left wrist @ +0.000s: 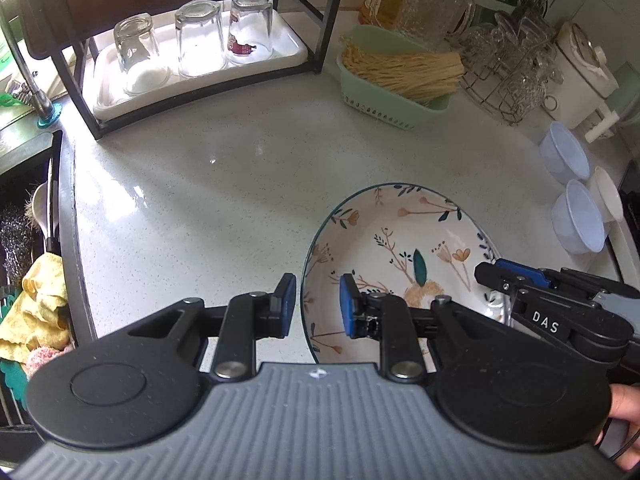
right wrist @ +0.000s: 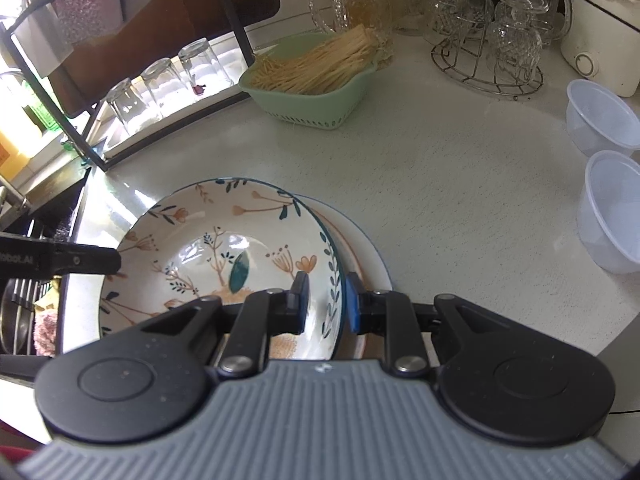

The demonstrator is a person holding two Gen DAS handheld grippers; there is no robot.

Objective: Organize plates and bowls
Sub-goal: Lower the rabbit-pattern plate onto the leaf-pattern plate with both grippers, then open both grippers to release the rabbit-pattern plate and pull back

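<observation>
Floral bowl (right wrist: pixel 224 256) is gripped at opposite sides of its rim by both tongs. Left tongs (left wrist: pixel 318 306) are pinched on the bowl's left rim, one blue pad (left wrist: pixel 347 306) inside the bowl and the other outside. Right tongs (right wrist: pixel 326 302) are pinched on the right rim in the same manner, one pad on each side of the wall. The bowl is positioned over a white plate (right wrist: pixel 370 256), whose edge is visible just beyond the bowl's right side on the speckled counter (right wrist: pixel 460 184). Whether the bowl is touching the plate cannot be told. Two clear plastic bowls (right wrist: pixel 604 120) are located well apart, at the right. A green basket (right wrist: pixel 320 96) is located near the back.
</observation>
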